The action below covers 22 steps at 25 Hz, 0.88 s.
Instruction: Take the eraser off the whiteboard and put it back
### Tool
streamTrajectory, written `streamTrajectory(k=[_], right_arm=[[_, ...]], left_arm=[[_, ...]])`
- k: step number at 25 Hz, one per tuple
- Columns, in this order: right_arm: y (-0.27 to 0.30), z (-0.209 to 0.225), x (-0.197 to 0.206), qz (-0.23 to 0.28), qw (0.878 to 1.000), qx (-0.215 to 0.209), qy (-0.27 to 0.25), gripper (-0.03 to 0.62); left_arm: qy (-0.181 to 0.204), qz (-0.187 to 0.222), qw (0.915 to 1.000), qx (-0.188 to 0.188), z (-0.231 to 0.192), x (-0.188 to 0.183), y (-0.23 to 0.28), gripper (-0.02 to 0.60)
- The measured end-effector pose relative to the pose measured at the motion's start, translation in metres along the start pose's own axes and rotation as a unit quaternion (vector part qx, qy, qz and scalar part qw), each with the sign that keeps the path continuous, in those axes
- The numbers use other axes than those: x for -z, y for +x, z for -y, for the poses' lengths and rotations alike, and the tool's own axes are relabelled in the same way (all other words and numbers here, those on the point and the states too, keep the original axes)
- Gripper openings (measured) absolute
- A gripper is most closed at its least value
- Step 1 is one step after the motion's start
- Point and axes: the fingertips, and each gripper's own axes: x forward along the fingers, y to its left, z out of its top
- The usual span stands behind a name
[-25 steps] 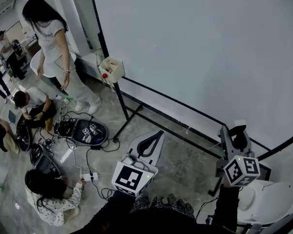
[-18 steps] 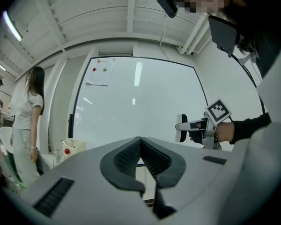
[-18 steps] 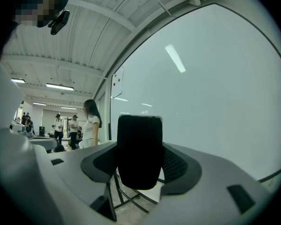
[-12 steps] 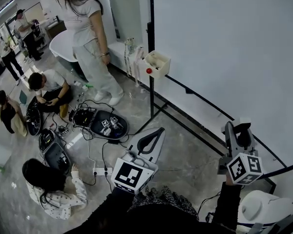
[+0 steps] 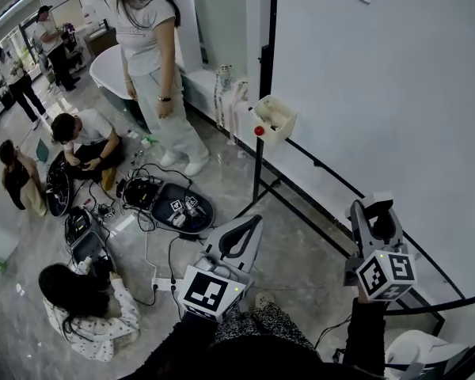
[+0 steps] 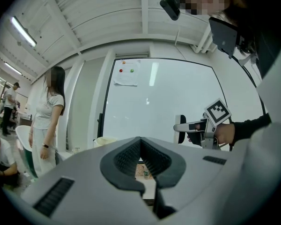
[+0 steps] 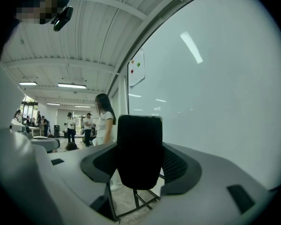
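From where I stand, the right gripper sits at four o'clock in the head view, clenched on the eraser, a dark block standing upright between its jaws. The eraser is off the whiteboard, which fills the one-to-three o'clock side, and it is near the face without touching it. The left gripper is at six o'clock, its jaws brought together on nothing.

Putting the eraser back looks like the part left to do, and that is where I'd worry. If it meets the whiteboard tilted or edge-first, I doubt it would seat flat, and it could drop once the jaws let go. It is gripped across a wide, smooth body, so a knock against the whiteboard might twist it in the pads. The stand with its box is at twelve o'clock. People and cables crowd the floor from seven to ten o'clock. A dropped eraser or a careless step could end up among them.
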Motion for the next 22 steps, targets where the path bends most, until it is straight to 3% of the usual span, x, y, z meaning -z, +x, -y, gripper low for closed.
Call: streamTrajectory(k=[11,22], right_arm=[[0.097,0.016,0.001,-0.009,0.998,-0.056,0.003,0.268],[0.151,0.02,0.012,-0.012,0.998,-0.06,0.019,0.267]], left_arm=[[0.015,0.003,0.9995,-0.026,-0.03,-0.007,0.09,0.002],[0.023,0.003,0.9995,-0.021,-0.063,-0.006,0.138,0.002]])
